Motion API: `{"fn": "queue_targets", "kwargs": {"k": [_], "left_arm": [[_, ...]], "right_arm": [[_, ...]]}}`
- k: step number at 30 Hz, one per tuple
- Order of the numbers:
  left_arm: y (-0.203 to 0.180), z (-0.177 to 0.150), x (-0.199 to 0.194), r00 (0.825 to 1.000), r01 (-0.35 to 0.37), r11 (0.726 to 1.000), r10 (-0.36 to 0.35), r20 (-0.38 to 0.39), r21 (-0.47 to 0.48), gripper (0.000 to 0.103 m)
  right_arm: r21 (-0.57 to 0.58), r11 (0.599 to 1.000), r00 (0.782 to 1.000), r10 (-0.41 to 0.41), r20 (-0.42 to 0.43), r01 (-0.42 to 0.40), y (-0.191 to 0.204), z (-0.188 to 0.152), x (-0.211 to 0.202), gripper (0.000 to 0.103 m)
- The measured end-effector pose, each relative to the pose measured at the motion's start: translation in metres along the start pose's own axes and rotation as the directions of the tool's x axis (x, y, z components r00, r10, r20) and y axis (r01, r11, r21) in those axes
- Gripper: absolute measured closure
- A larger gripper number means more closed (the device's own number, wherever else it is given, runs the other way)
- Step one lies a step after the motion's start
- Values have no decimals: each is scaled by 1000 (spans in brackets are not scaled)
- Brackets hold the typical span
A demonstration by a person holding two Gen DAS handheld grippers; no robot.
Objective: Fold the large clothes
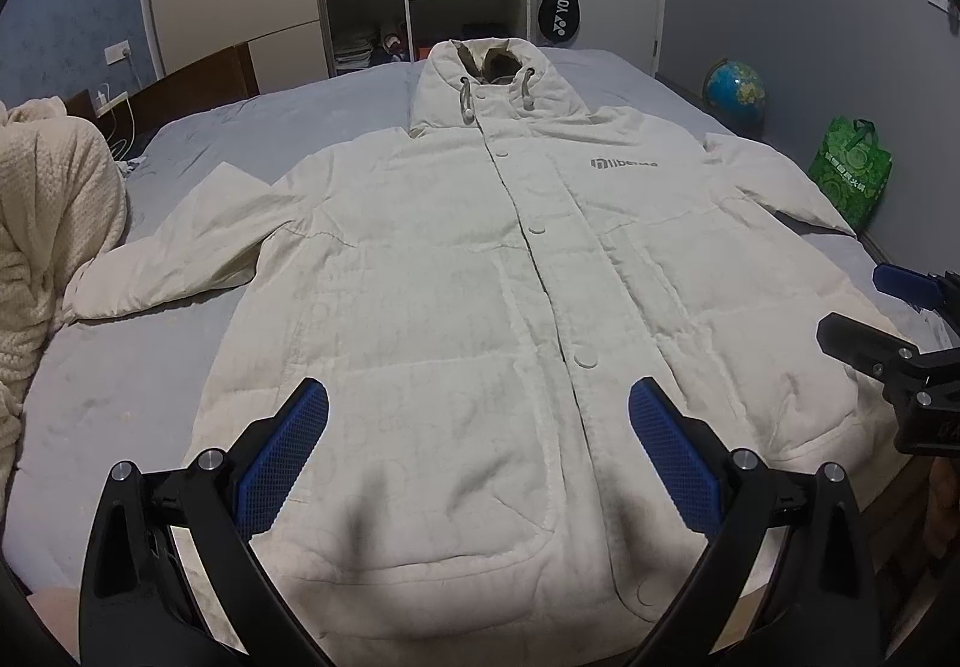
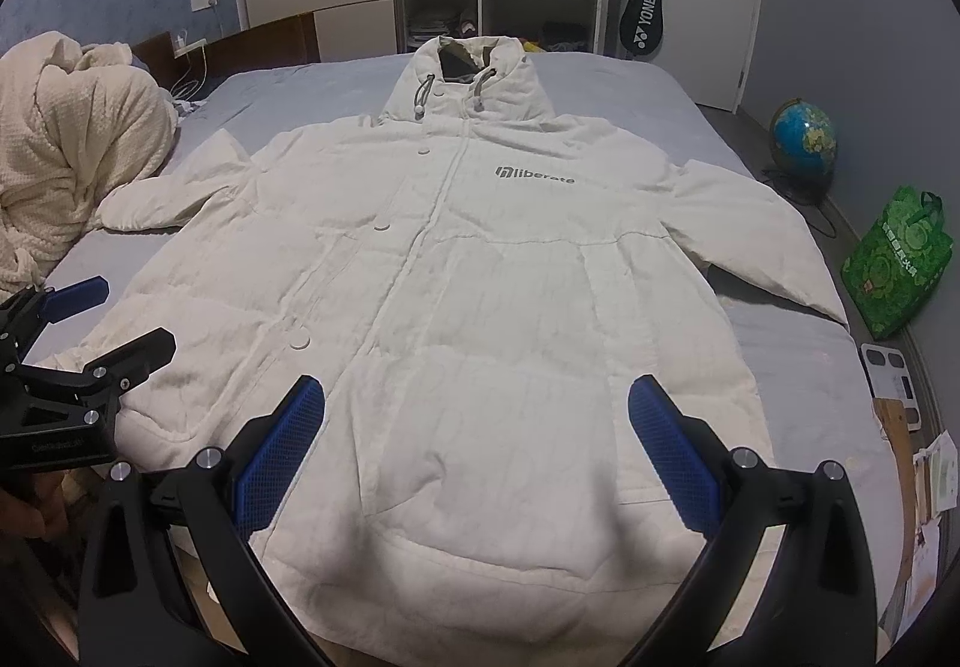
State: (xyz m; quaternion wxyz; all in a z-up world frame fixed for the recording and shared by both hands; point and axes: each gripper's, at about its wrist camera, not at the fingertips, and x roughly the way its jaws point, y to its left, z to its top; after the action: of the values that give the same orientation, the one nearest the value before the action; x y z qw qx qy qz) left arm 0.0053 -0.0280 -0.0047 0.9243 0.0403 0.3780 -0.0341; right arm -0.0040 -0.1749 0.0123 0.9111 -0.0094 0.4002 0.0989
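White coat [image 1: 480,307] is lying flat on the grey bed [image 1: 120,379], hood pointing at 12 o'clock. Left gripper [image 1: 478,403] and right gripper [image 2: 477,403] are both hovering wide apart, gripping nothing. Globe [image 2: 803,139] is sitting around 2.

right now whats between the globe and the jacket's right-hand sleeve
In the right wrist view, only bare grey bedsheet and floor separate the globe from the jacket sleeve; the green bag sits nearer the camera.

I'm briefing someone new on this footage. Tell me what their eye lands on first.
The big cream hooded coat dominates, spread face-up across the grey bed with sleeves out and its hood toward the wardrobe. Next come the blue-padded fingers of the left tool and right tool, both open above the hem. A cream blanket is heaped at the bed's left edge; a globe and green bag stand on the floor to the right.
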Motion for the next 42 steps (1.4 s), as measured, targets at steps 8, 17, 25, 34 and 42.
{"fn": "queue_targets", "kwargs": {"k": [8, 17, 25, 34, 42], "left_arm": [[1, 0, -1, 1000, 0, 1000, 0, 0, 0, 6], [1, 0, -1, 1000, 0, 1000, 0, 0, 0, 6], [1, 0, -1, 1000, 1, 1000, -1, 0, 0, 6], [1, -3, 3, 1000, 5, 1000, -5, -16, 4, 6], [5, -6, 11, 999, -20, 1000, 19, -49, -11, 6]], "right_arm": [[3, 1000, 1000, 2, 2, -2, -1, 1, 0, 6], [6, 1000, 1000, 3, 1, -3, -1, 2, -1, 6], [5, 1000, 1000, 1, -2, -1, -1, 3, -1, 6], [11, 1000, 1000, 21, -12, -20, -3, 4, 2, 6], [106, 994, 1000, -12, 6, 12, -43, 23, -3, 6]]}}
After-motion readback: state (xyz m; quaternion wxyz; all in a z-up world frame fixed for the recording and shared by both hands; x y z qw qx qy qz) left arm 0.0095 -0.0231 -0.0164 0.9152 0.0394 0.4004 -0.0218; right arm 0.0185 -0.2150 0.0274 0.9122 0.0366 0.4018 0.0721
